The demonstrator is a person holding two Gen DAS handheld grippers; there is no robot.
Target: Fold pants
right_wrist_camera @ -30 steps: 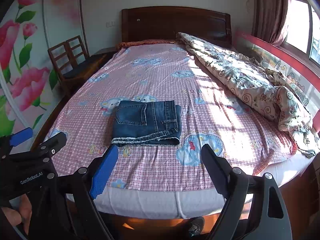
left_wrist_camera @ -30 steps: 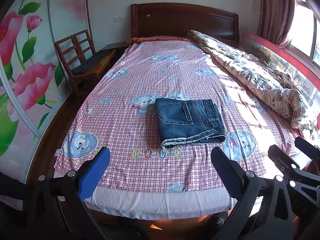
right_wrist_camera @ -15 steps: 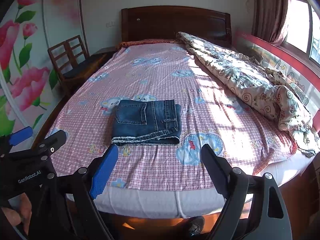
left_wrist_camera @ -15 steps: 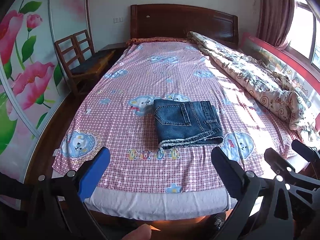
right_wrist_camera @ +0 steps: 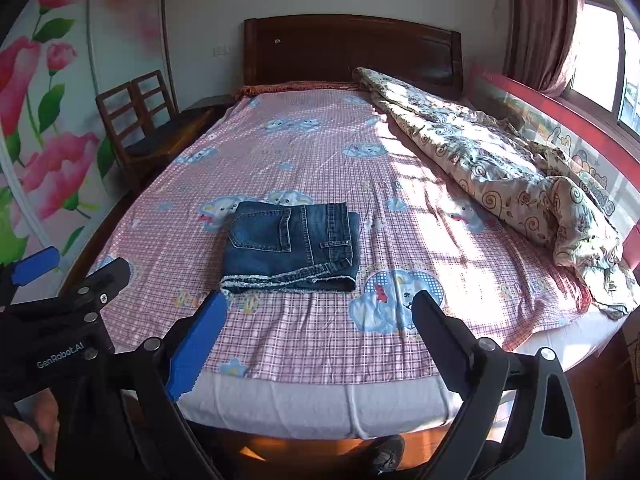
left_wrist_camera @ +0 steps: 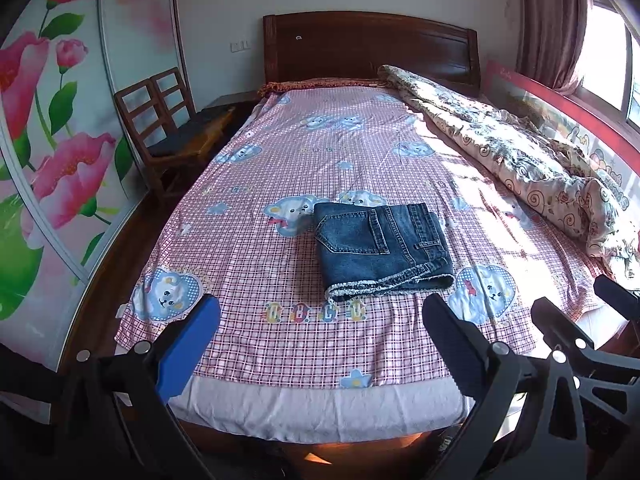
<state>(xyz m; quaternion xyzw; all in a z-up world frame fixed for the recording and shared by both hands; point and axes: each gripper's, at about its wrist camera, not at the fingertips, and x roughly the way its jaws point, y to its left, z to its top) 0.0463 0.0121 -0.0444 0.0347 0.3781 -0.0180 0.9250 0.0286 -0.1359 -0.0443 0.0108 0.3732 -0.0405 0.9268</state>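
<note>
A pair of blue denim jeans (left_wrist_camera: 380,252) lies folded into a compact rectangle on the pink checked bed sheet (left_wrist_camera: 240,240), its frayed hems towards me. In the right wrist view the jeans (right_wrist_camera: 292,252) sit left of centre. My left gripper (left_wrist_camera: 320,308) hovers over the foot of the bed, short of the jeans, open with nothing between its fingers. My right gripper (right_wrist_camera: 320,300) is held the same way beside it; its jaws are opening and nothing is between them. Each view shows the other gripper at its side edge.
A crumpled patterned quilt (left_wrist_camera: 520,168) runs along the right side of the bed. Two wooden chairs (left_wrist_camera: 160,120) stand by the flowered wardrobe wall on the left. The dark headboard (left_wrist_camera: 368,48) closes the far end. The mattress edge (right_wrist_camera: 320,400) is just below my grippers.
The right gripper's fingers have spread slightly wider. The jeans and both hands have stayed where they were.
</note>
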